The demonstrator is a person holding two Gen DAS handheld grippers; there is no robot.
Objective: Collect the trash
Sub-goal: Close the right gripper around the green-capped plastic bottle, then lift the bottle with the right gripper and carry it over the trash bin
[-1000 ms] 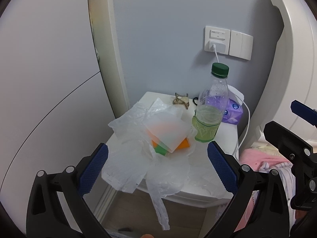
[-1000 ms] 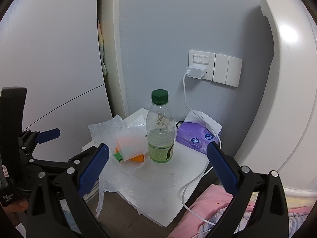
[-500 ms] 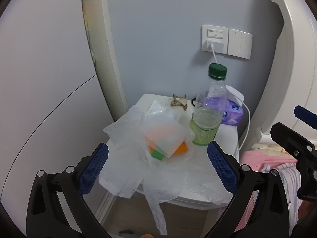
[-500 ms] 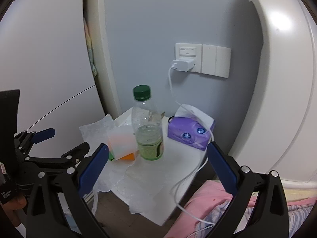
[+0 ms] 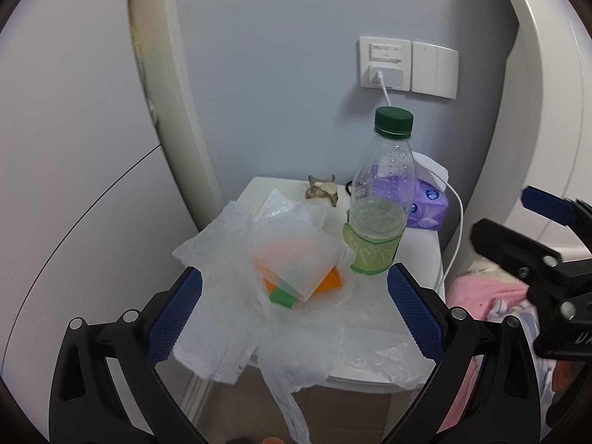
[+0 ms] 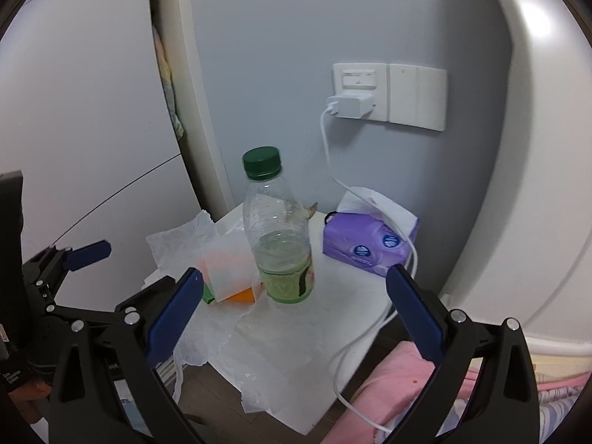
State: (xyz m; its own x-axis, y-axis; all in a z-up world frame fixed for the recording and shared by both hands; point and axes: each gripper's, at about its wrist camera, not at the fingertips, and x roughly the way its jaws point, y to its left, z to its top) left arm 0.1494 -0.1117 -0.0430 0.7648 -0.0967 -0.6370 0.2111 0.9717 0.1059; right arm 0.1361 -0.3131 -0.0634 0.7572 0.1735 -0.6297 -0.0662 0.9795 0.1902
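The plastic bottle (image 6: 280, 229) stands upright on the white bedside table (image 6: 344, 296), its long axis vertical, with a green cap on top and a little liquid in the lower part. It lies straight ahead of the right gripper (image 6: 294, 310), centred between the two blue pads, but it is not yet between them. This gripper is wide open and holds nothing.

The left gripper (image 5: 294, 312) is also wide open and empty. In front of it lies the crumpled plastic bag (image 5: 259, 288) with an orange and green packet (image 5: 296, 286) partly under it, just beside the bottle on its left.

I judge the right gripper is the nearer one for the bottle. Behind the bottle sit the purple tissue pack (image 6: 366, 248) and the white charger cable (image 6: 370, 333), which hangs over the table edge on the right. The room in front is open, but the bag hangs over the front edge and may drag.
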